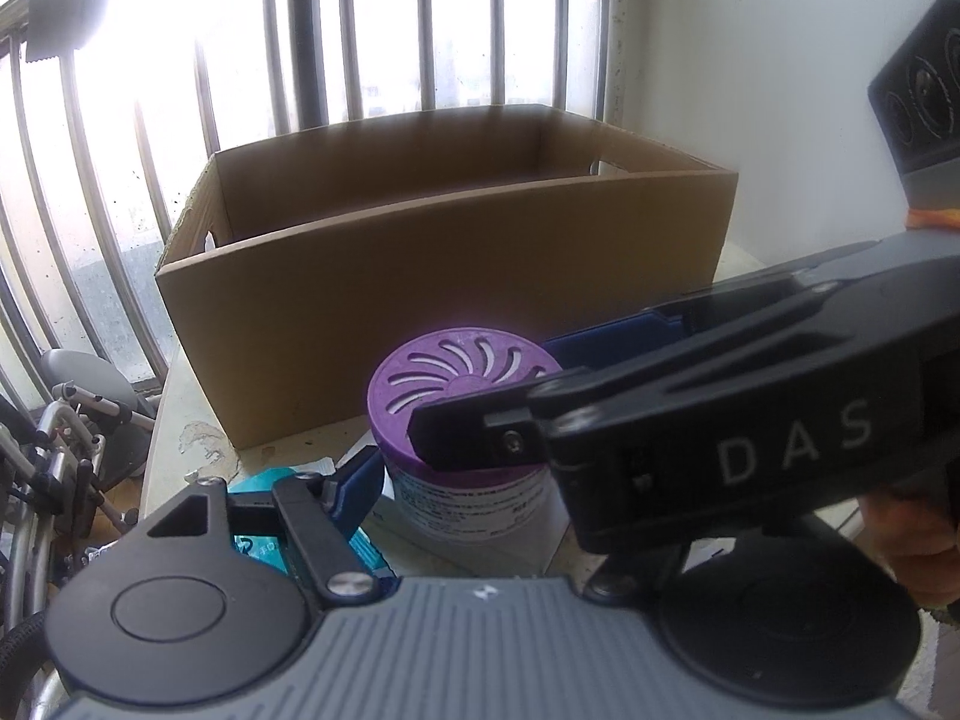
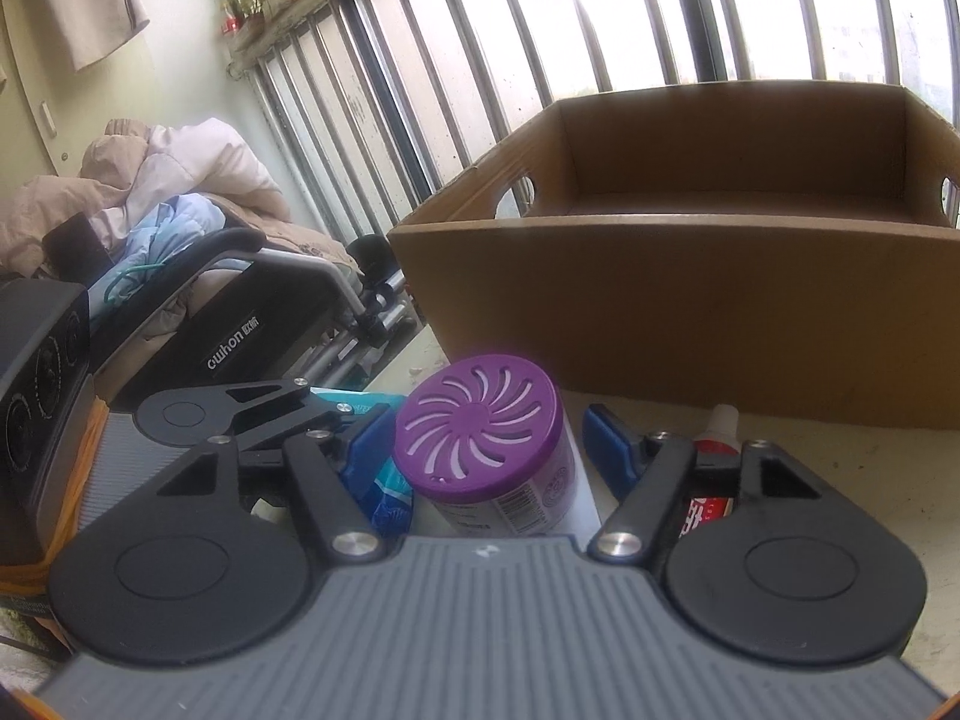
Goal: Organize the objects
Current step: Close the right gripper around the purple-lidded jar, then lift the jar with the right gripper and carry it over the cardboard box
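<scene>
Nearest the right wrist camera, the right claw (image 2: 489, 450) had its two blue pads on either side of a purple-lidded canister (image 2: 489, 450). The right pad (image 2: 606, 444) stood clear of the canister with a visible gap; whether the left pad (image 2: 360, 444) touched it could not be told, so this claw was spread around the canister and not pinching it. The canister stood upright on the pale worktop (image 2: 840, 468), its lid cut with curved slots and its white body carrying a printed label.

In the left wrist view, the left claw (image 1: 456, 420) also framed the same canister (image 1: 462, 384). Its left blue pad (image 1: 360, 480) lay just beside the canister's lower body. The right claw's black arm marked DAS crossed in front, hiding the other pad's tip, so whether the left claw pressed on the canister could not be told.

A teal packet (image 2: 384, 492) lay on the worktop just left of the canister, and a red-and-white tube (image 2: 711, 468) lay behind the right claw's right finger.

Beyond these stood an open cardboard box (image 2: 690, 312) on the worktop, near the canister. Behind the box ran window bars (image 2: 600, 18).
</scene>
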Tool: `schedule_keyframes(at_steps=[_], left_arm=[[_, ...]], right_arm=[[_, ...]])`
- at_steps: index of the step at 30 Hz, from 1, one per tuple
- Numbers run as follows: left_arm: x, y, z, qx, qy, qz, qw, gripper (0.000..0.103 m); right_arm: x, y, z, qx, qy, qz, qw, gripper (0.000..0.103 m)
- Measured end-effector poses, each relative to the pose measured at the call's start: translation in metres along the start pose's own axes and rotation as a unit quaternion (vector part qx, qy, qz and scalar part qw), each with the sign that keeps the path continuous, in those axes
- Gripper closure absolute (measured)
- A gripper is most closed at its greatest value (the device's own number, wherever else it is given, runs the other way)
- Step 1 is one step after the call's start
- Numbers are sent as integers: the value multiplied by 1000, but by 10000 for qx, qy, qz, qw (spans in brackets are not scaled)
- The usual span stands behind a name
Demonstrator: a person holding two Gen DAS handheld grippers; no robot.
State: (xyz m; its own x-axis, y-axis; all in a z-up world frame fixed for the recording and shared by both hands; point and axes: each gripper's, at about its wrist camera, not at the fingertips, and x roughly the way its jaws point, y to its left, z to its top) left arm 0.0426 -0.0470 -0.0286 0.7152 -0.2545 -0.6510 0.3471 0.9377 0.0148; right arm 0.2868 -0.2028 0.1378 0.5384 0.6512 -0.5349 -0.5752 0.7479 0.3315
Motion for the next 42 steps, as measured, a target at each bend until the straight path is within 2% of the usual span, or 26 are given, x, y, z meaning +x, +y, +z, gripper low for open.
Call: schedule_keyframes(at_steps=[2,15,20,27,42], left_arm=[[2,0,0,-34,-5,-1,10000,31],[-4,-8,0,-134,-17,-289,9995,32],[-7,-11,-5,-75,-55,-350,9993,32],[-8,-13,-6,-32,-122,-395,9991,32],[4,-14,-6,17,-136,-396,9991,31]], right_arm=[[1,-1,-1,20,58,58,10000,41],[-11,-9,-4,6,106,31,9999,44],[-16,-6,-5,-177,134,-11,9998,42],[-9,2,-3,-441,192,-98,9988,34],[0,1,-1,-446,296,-107,9985,34]])
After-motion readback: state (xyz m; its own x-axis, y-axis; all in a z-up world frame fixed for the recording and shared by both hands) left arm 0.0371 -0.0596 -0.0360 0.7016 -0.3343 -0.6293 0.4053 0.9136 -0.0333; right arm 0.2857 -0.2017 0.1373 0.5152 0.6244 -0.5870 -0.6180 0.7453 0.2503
